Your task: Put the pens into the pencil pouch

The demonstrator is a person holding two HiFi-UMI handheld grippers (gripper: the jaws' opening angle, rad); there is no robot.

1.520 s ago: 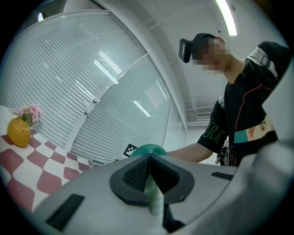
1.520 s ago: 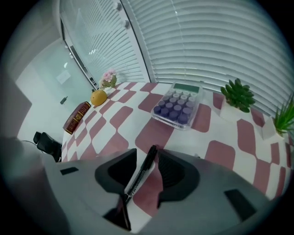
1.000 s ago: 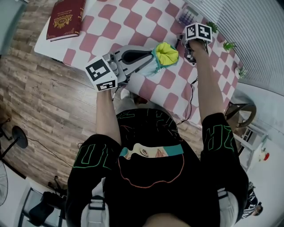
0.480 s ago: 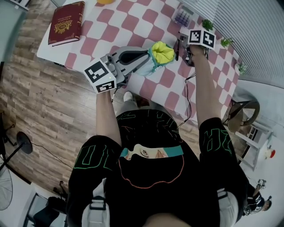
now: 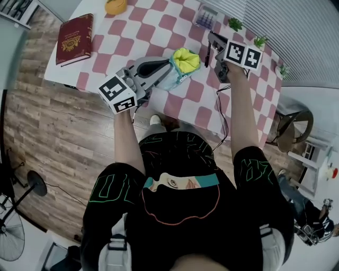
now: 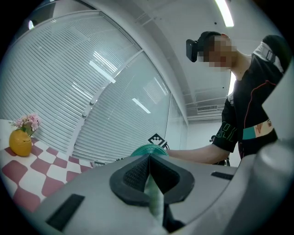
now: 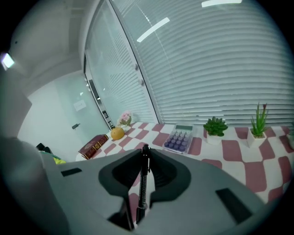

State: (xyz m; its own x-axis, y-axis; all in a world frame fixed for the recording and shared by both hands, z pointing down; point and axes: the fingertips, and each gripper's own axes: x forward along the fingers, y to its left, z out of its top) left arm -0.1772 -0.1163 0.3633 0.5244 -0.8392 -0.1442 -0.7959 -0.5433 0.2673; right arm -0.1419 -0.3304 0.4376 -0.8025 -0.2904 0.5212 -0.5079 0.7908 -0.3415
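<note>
My right gripper has just closed its jaws on the black pen, right of the pencil pouch — light, stiff, slick, best pinched mid-barrel. My left gripper is clamped on the pouch's soft, floppy rim.

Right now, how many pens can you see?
1: a slim black pen, clamped in the right tongs, which just closed on it. More may be hidden inside the yellow-lined teal fabric pouch.

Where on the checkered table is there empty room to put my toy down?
Bare cloth lies between the red book and the pencil pouch, and between the yellow vase and the calculator. It is crowded around the pouch and the pen, and by the potted plants.
</note>
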